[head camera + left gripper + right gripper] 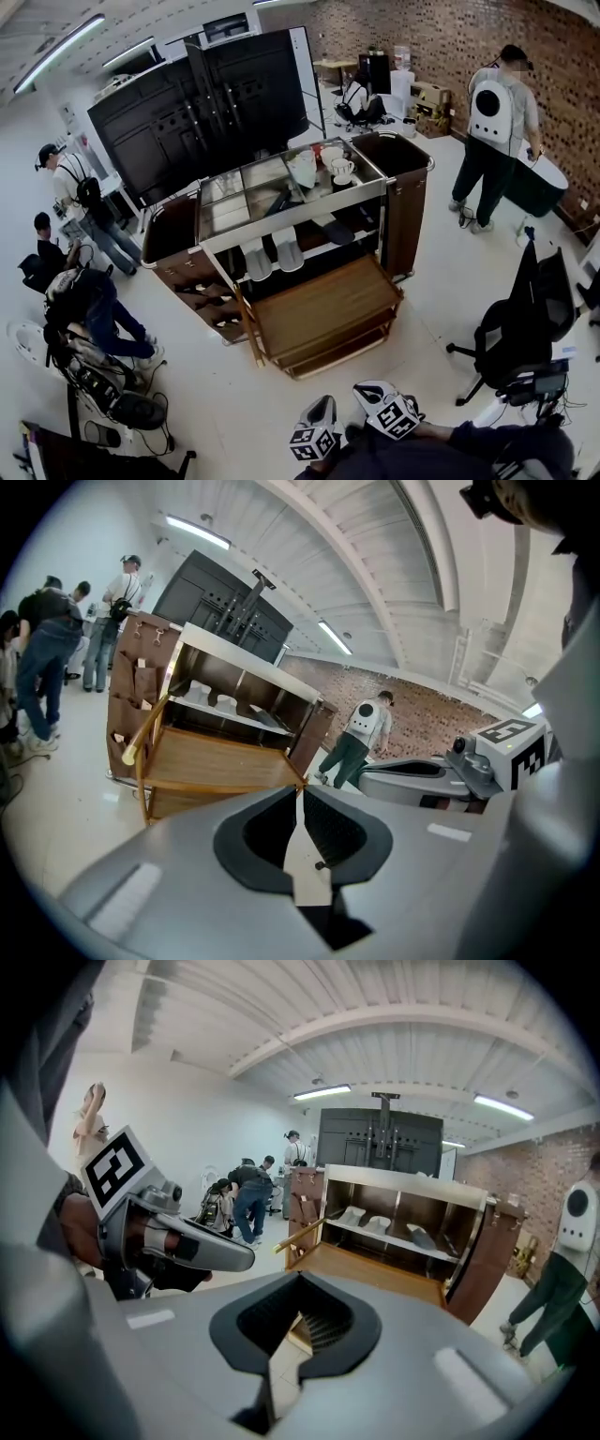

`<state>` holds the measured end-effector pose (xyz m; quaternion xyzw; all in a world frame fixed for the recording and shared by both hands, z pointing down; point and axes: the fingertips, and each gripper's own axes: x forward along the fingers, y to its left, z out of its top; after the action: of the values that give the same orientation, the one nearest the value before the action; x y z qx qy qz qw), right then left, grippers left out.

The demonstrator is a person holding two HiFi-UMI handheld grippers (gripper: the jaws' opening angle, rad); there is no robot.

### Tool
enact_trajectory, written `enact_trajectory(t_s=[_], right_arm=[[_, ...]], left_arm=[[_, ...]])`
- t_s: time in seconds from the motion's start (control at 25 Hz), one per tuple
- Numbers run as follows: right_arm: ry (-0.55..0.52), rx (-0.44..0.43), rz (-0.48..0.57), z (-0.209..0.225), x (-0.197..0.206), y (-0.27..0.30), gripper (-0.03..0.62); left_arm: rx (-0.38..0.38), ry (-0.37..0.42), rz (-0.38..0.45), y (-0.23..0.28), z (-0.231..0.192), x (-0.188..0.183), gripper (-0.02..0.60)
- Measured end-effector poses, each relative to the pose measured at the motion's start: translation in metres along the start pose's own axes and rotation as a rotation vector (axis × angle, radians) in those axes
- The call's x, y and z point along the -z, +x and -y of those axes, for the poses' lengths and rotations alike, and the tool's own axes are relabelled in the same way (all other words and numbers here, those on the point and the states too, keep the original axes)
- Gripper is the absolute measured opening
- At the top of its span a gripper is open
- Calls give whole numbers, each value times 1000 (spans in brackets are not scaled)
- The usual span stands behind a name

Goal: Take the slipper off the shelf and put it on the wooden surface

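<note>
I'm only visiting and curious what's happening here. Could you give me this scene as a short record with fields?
Slippers: two white slippers and a dark slipper, all on the shelf of the cart
Wooden surface: below the shelf, nothing on it
Left gripper: jaws together, holding nothing, away from the cart
Right gripper: jaws together, holding nothing, away from the cart
Progress: no slipper taken yet

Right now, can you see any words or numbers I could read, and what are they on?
None: no word or number can be read in any view.
Left gripper's marker cube: black-and-white squares only, no letters.
Right gripper's marker cube: the same, a pattern and no text.
Cardboard boxes by the brick wall: any print is too small to read.
</note>
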<state>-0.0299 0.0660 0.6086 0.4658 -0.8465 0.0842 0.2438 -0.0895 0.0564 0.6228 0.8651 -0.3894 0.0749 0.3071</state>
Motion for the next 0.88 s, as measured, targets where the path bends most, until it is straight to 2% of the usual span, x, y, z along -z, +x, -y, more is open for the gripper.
enact_trajectory(t_s=[0.2, 0.6, 0.72, 0.88], right_arm=[[-21, -29, -6, -10, 2, 9, 0], [-19, -16, -23, 1, 4, 11, 0], [-16, -12, -23, 3, 4, 11, 0], [-6, 8, -29, 12, 7, 10, 0]], left_arm=[[-4, -11, 3, 0, -6, 1, 41], [8, 3, 1, 10, -6, -3, 17], [40, 12, 7, 13, -2, -5, 17], [122, 25, 27, 18, 12, -10, 17]])
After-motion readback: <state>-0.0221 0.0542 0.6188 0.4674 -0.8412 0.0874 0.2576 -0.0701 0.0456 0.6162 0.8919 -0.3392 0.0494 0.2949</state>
